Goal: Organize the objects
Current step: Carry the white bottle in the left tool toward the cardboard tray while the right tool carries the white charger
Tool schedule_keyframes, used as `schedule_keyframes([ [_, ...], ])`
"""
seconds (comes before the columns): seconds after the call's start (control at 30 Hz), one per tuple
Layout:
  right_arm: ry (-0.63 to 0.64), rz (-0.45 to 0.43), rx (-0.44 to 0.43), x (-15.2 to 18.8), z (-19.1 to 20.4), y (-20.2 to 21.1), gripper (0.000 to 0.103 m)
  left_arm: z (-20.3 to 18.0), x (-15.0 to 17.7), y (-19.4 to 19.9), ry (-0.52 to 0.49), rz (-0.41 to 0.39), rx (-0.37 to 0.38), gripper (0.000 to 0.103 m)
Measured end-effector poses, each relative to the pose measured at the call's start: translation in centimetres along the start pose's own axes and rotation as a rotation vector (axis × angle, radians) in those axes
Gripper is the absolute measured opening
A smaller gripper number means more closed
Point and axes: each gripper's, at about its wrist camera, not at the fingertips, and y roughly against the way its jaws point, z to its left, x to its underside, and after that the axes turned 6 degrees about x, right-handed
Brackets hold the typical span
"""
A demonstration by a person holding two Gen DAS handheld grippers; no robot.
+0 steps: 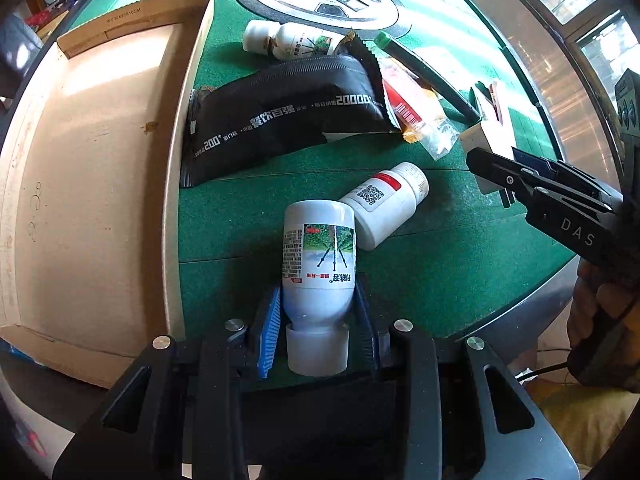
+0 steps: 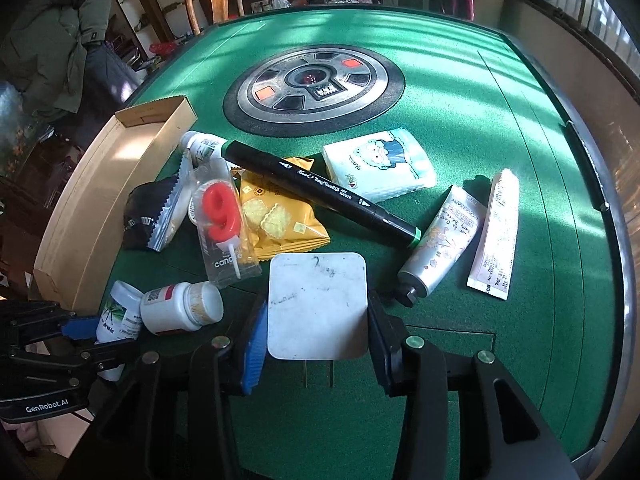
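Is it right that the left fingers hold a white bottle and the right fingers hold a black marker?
Not quite. The left gripper does hold the white bottle, but the right gripper holds a white plug adapter; the right wrist view shows the black marker lying on the table.

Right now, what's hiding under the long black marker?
The black marker lies across a yellow cracker packet; its far green end is by a white bottle. The rest sits over green table. Anything beneath the packet is covered.
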Motion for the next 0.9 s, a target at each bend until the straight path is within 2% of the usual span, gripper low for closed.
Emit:
schedule_keyframes([
  [0.6,0.11,-0.072,-0.097,-1.6,4.7,3.2,0.044,2.4,1.4,5.9,0.09,-0.08,0.015,0.034],
  [0.8,0.152,-0.067,-0.122,-1.6,6.5,3.0,0.044,6.2,1.0,7.8,0.172,-0.145,-0.044,0.034],
  [0.9,0.176,-0.064,-0.135,-1.4,7.4,3.0,0.044,8.5,0.9,7.3,0.207,-0.141,-0.089,0.034],
])
